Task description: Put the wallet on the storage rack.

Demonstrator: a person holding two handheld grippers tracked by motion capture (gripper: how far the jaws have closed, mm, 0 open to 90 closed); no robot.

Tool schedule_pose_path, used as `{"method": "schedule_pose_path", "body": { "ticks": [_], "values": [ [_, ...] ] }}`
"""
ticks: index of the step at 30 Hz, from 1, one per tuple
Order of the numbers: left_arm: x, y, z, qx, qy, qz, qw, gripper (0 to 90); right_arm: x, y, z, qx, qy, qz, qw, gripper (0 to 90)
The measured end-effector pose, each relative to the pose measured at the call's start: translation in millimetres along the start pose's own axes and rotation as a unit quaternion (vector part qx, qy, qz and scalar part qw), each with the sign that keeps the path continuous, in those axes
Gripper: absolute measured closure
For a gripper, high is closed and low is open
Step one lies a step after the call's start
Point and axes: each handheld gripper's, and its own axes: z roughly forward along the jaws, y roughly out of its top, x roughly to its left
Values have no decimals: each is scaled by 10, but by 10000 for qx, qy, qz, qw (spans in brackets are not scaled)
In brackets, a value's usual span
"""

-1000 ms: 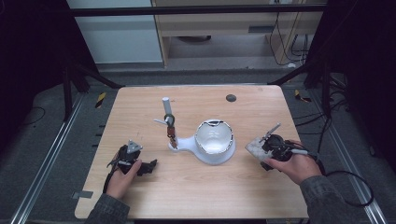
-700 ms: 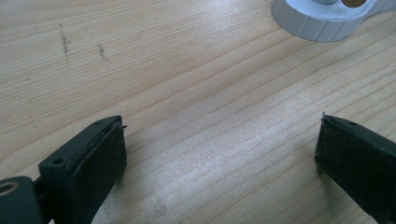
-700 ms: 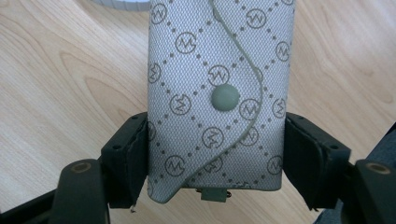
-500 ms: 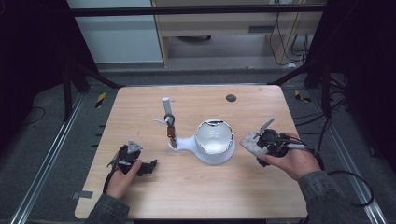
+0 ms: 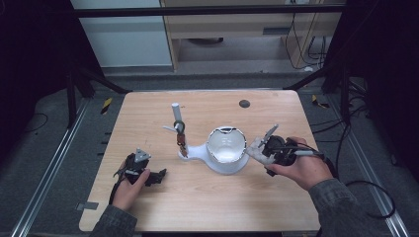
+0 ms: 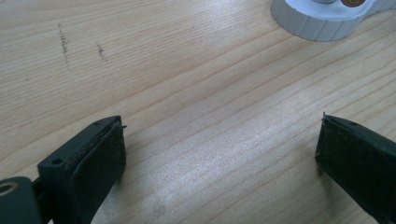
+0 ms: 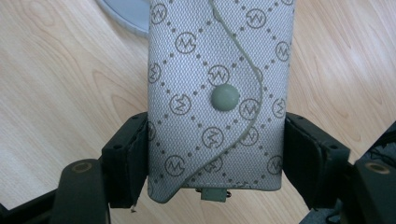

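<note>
One gripper, the right gripper, is clamped on a grey patterned pouch, held at centre right of the high view beside a white stand; hanging or placing it is, I judge, still left. The left gripper rests apart on the bench. The right gripper view shows the pouch's snap button.

**Bench layout**

The white bowl-shaped stand is sitting mid-bench, its upright post rising at its left. The grey patterned fabric pouch is hanging just right of it in the right hand-held gripper; the left hand-held gripper is lying near the front left.
</note>
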Motion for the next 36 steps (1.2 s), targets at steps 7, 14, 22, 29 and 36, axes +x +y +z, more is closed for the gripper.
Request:
{"method": "schedule_pose_path", "body": {
  "ticks": [7,14,22,29,36],
  "values": [
    [0,0,0,0,-2,8,10000,13,95,196,2,0,5,-266,9996,295],
    [-3,0,1,-12,-4,-3,10000,13,144,374,33,44,13,-439,9990,295],
    [-1,0,1,-11,-7,17,10000,12,194,550,94,116,51,-581,9982,295],
    [-2,0,1,-9,-11,19,10000,12,250,688,157,209,115,-699,9973,294],
    [-2,1,1,-6,-17,21,10000,11,283,791,209,258,155,-803,9963,294]
  ]
}}
